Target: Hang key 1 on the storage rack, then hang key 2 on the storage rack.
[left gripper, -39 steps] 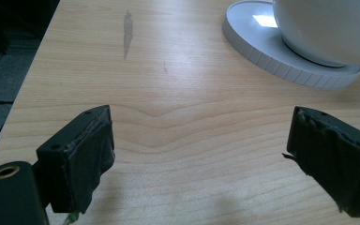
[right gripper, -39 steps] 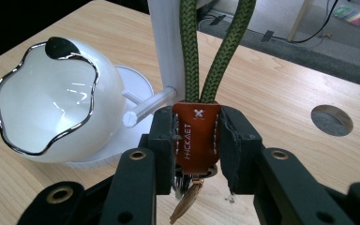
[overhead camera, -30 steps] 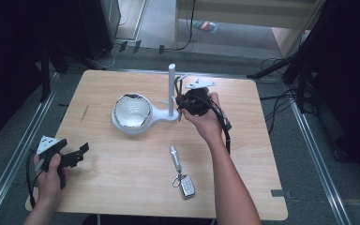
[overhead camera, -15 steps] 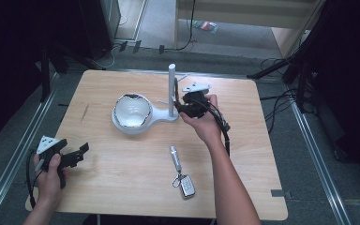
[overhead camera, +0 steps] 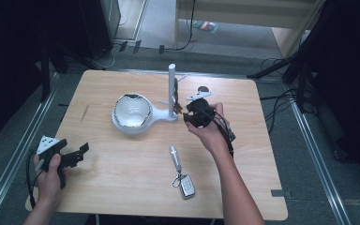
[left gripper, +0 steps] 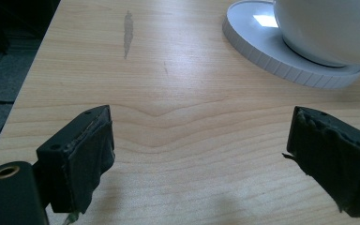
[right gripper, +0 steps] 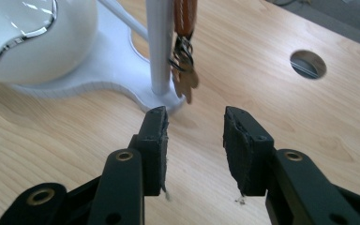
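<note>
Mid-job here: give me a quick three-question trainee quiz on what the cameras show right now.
1. True or false: the right gripper is clamped on the key bunch.
2. Where does the key bunch hang: A) on the white stand's post, B) in the white bowl, C) on the table edge?
3. What lies on the table nearest the person's right forearm?

Key
1. False; its jaws are apart with nothing between them.
2. A
3. A car key fob joined to a silver cylinder.
</note>
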`<control>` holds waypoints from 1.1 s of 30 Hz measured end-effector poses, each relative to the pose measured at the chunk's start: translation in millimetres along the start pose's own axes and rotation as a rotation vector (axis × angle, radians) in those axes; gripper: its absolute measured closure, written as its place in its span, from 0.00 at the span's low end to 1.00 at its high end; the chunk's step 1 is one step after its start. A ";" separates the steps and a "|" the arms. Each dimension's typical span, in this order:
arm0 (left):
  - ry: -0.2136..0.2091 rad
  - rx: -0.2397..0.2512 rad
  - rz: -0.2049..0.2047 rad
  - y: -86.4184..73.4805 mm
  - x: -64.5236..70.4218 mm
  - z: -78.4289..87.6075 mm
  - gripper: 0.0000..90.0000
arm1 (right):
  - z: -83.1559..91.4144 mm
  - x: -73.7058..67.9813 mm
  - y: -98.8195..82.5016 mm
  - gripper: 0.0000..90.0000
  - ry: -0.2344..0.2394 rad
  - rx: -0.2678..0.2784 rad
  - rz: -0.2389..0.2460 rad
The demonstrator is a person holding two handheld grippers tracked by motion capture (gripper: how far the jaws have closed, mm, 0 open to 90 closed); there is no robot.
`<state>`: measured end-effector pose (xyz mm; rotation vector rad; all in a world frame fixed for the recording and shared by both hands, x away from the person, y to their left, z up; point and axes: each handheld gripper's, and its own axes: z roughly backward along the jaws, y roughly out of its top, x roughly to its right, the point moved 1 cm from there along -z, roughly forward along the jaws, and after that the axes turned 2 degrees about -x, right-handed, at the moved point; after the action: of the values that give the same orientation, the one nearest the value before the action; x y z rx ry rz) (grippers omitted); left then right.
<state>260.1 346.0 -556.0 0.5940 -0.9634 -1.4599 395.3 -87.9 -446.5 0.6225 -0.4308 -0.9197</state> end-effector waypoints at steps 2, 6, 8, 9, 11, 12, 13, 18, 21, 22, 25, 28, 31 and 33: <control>0.000 0.000 -0.001 0.0 0.0 0.0 0.09 | 0.6 -1.0 -2.5 0.66 0.005 -0.017 -0.007; 0.000 -0.003 -0.001 0.1 0.1 -0.3 0.09 | 0.8 -4.0 -7.6 0.63 -0.005 -0.060 -0.003; 0.000 -0.005 -0.001 0.2 0.1 -0.5 0.09 | 0.8 -5.0 -8.9 0.63 -0.003 -0.073 -0.005; -0.001 -0.004 0.001 0.3 0.1 -0.6 0.09 | 0.5 -7.3 -11.5 0.62 0.004 -0.105 -0.012; -0.001 -0.006 -0.002 0.4 -0.3 -0.6 0.09 | 0.7 -8.5 -12.2 0.62 0.007 -0.117 -0.015; -0.003 -0.005 0.000 0.4 -0.5 -0.6 0.09 | 0.8 -9.9 -13.4 0.62 0.010 -0.127 -0.016; -0.004 -0.006 -0.001 0.5 -0.5 -0.6 0.09 | 0.8 -13.7 -15.8 0.61 0.010 -0.153 -0.030; 0.000 -0.008 -0.001 0.9 -0.4 -1.3 0.09 | 0.6 -20.3 -19.8 0.58 0.019 -0.194 -0.055; -0.001 -0.008 0.000 0.9 -0.7 -1.3 0.09 | 0.3 -26.9 -24.0 0.57 0.020 -0.220 -0.047; -0.001 -0.009 0.001 0.9 -0.6 -1.4 0.09 | 0.1 -28.7 -25.2 0.57 0.020 -0.226 -0.044; 0.001 -0.008 0.002 0.9 -0.2 -1.6 0.09 | -0.1 -32.3 -28.0 0.57 0.016 -0.239 -0.037; 0.001 -0.007 0.002 0.9 -0.2 -1.6 0.09 | -1.7 -36.6 -32.0 0.57 0.014 -0.270 -0.037; 0.000 -0.008 0.000 0.9 -0.6 -1.3 0.09 | -3.7 -40.0 -35.4 0.58 0.012 -0.294 -0.043; 0.000 -0.007 0.002 0.9 -0.6 -1.6 0.09 | -3.9 -40.8 -36.4 0.58 0.017 -0.304 -0.042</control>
<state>262.0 346.3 -556.2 0.5875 -0.9579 -1.4608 353.7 -69.1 -476.9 0.3618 -0.2558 -0.9956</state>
